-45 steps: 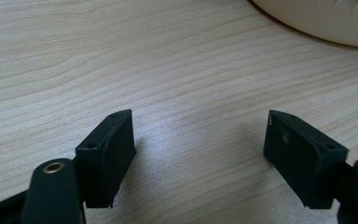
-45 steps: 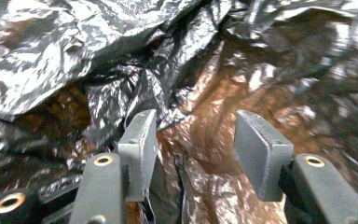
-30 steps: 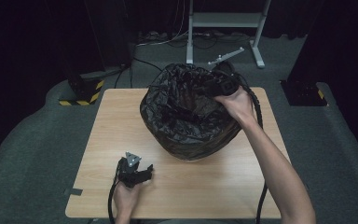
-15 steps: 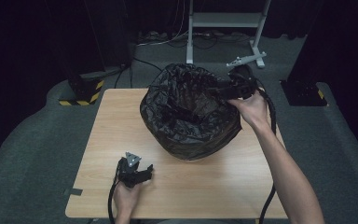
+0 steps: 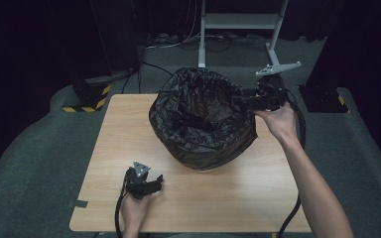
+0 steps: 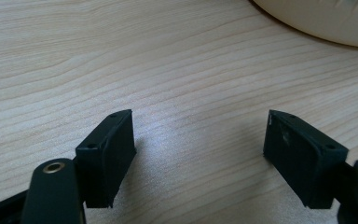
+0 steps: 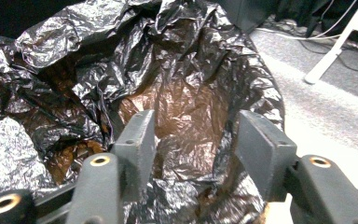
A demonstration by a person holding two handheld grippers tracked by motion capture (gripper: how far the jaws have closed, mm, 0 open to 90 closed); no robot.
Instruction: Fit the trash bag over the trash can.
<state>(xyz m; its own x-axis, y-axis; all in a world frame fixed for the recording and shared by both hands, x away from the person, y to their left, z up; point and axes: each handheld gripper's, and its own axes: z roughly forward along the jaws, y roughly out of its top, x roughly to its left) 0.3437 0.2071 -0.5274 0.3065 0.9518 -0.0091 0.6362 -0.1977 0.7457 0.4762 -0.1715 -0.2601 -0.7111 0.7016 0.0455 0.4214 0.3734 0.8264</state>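
Now my right hand-held gripper (image 5: 245,100) has drawn back from inside the crinkled black plastic bin bag (image 5: 203,119) on the light wooden desk (image 5: 228,198) to its right rim, jaws parted and empty, suggesting the lining is settled, while my left hand-held gripper (image 5: 151,181) rests open.

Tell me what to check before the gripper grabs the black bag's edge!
1. Right gripper jaws open: ok, a wide gap shows.
2. Black bag rim between the jaws: cannot tell; crinkled plastic shows in the gap, but its depth is unclear.
3. Bag mouth open: ok.
4. Left gripper out of the way: ok, it rests near the table's front edge, open, apart from the bag.
5. Right gripper's cable free of the bag: ok, it hangs off the table's right side.
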